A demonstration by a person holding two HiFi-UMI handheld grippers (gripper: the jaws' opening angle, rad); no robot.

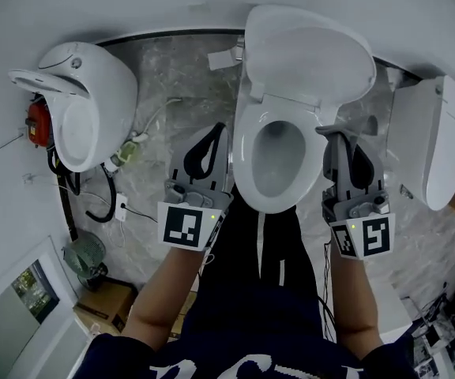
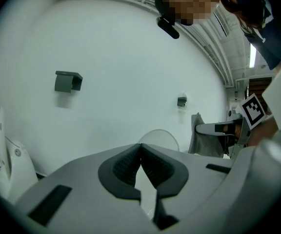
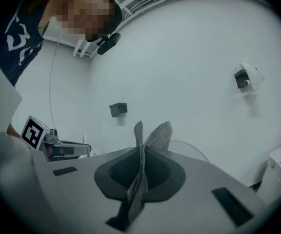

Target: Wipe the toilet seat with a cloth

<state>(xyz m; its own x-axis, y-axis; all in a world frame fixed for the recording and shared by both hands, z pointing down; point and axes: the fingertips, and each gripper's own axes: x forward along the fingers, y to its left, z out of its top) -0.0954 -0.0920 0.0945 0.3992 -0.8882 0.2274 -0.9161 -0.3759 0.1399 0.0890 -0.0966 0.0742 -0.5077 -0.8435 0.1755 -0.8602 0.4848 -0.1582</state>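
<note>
Pale marbled floor (image 1: 172, 77) below, stood poised at the approach step, cloth (image 3: 157, 135) pinched in the closed right hand-held gripper (image 3: 140, 167), left hand-held gripper (image 2: 140, 152) closed on nothing, toilet seat (image 1: 246, 160) between both; seemingly needed next to lower the cloth leftward onto the seat.

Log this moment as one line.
left gripper: shut, empty | right gripper: shut on cloth | toilet seat: between grippers, lid up
</note>
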